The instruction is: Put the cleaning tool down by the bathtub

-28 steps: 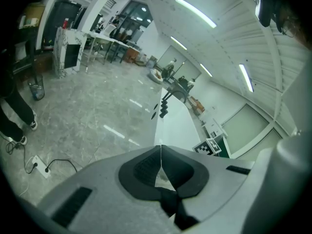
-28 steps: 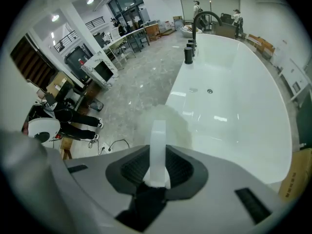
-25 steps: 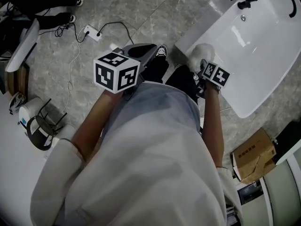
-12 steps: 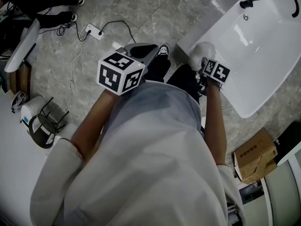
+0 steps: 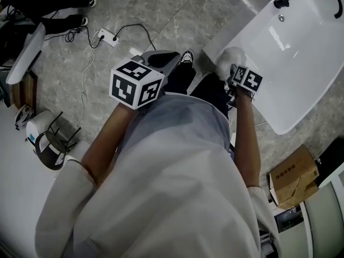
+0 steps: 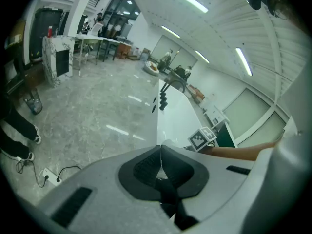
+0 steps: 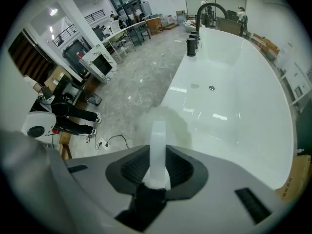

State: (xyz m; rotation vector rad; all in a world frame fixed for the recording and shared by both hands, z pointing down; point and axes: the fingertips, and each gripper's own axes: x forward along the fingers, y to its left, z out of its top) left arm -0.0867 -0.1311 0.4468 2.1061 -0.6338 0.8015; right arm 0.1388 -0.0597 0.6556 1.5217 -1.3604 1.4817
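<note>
Head view: right gripper (image 5: 234,72) is out at the near-left corner of the tub (image 5: 293,63), left gripper (image 5: 167,57) is up in front of my torso over the floor (image 5: 177,15).

Right gripper view: jaws clamped on the tool (image 7: 157,147). They pinch a flat, pale, translucent handle that looks like plastic, with its thin edge towards the camera. The ribbed black pads bear on its two broad faces, which I judge keeps it from twisting in the grip. The far end of the tool is a soft white fluffy head (image 5: 231,57), blurred in this view. It hangs over the line where the tub rim meets the floor. I cannot tell whether the head touches either one.

Left gripper view: jaws together, nothing between them. I judge this hand is idle and simply out of the way, since the put-down needs one gripper only.

Materials:
- The tub (image 7: 234,87) is glossy white, smooth and curved, with a small drain fitting on its wall. Strip lights reflect off it, so I expect it to be slippery.
- The tap (image 7: 201,14) is black and arched, at the far end of the tub.
- The floor is grey veined stone tile, polished and flat.

Judgement: the tool is not yet down. It is already at the right spot, beside the tub's corner. What remains is to lower the head onto the tile left of the rim and part the jaws. One risk is that the light handle tips against the slick tub wall on release.
</note>
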